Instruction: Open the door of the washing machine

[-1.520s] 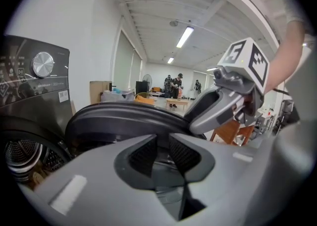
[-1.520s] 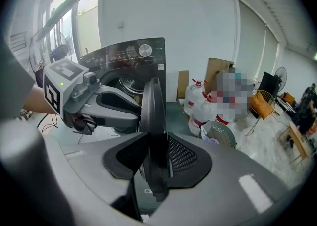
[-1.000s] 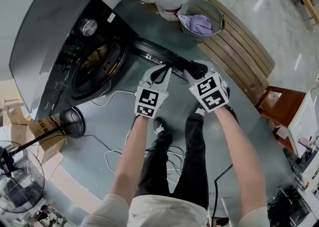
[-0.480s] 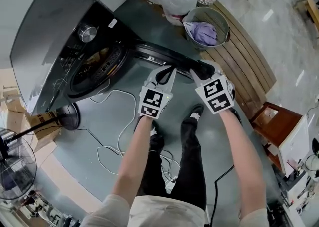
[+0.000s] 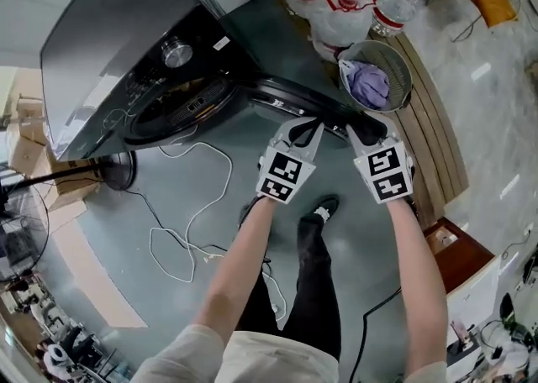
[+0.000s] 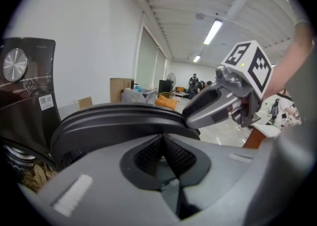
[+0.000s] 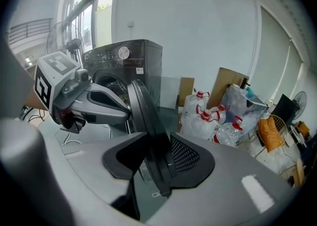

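Observation:
The dark washing machine [image 5: 109, 37] stands at the upper left with its round door [image 5: 290, 97] swung out towards me and the drum opening [image 5: 181, 104] exposed. My right gripper [image 5: 367, 128] is shut on the door's free edge; in the right gripper view [image 7: 153, 163] the dark door rim [image 7: 143, 106] runs between its pads. My left gripper [image 5: 304, 128] sits just left of it against the rim, its jaws shut with nothing between them [image 6: 162, 156]. The door rim [image 6: 114, 121] lies just beyond the left tips.
A metal bucket [image 5: 376, 79] holding a purple cloth stands beyond the door, with several water bottles [image 5: 340, 3] behind it. A wooden slatted bench [image 5: 433, 138] runs at the right. A white cable [image 5: 193, 205] lies on the floor, and a fan base [image 5: 118, 170] stands at the left.
Both grippers have moved sideways together with the door's edge, away from the machine front. The door stands swung a little wider.

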`<control>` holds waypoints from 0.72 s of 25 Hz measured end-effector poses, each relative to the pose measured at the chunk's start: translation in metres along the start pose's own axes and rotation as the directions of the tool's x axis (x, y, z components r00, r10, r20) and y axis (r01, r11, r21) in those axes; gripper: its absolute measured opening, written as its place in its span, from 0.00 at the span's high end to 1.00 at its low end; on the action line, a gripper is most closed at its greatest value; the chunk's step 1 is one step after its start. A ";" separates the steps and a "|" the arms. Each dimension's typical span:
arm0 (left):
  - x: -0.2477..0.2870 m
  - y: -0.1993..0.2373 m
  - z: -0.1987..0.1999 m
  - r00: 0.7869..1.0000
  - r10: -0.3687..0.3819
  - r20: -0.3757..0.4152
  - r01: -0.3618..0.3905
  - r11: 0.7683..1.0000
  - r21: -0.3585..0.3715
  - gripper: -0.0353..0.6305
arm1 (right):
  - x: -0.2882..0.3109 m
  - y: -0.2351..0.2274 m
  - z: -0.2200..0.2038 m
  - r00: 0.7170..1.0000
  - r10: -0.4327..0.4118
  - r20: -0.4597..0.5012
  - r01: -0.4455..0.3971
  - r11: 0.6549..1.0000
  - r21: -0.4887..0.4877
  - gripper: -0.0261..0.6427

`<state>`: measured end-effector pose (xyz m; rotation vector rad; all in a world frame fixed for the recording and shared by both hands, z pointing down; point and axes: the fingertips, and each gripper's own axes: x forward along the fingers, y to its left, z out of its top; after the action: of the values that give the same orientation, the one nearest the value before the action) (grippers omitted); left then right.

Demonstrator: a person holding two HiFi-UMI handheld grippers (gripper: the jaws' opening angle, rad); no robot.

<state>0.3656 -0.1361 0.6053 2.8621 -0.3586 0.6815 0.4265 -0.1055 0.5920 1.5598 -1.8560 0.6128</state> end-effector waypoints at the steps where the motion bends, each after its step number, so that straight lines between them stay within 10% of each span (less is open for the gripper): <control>1: 0.002 0.003 0.002 1.000 0.015 0.003 -0.015 1.000 -0.010 0.86 | 0.002 -0.004 0.002 1.000 0.005 0.004 -0.005 1.000 -0.006 0.78; 18: -0.057 0.079 -0.027 0.960 0.281 -0.006 -0.278 0.946 -0.164 0.86 | 0.036 -0.077 0.036 0.998 -0.058 0.023 0.060 0.995 -0.083 0.79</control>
<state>0.2830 -0.1945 0.6120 2.6875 -0.7969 0.6392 0.4925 -0.1702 0.5900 1.5655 -1.8204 0.4881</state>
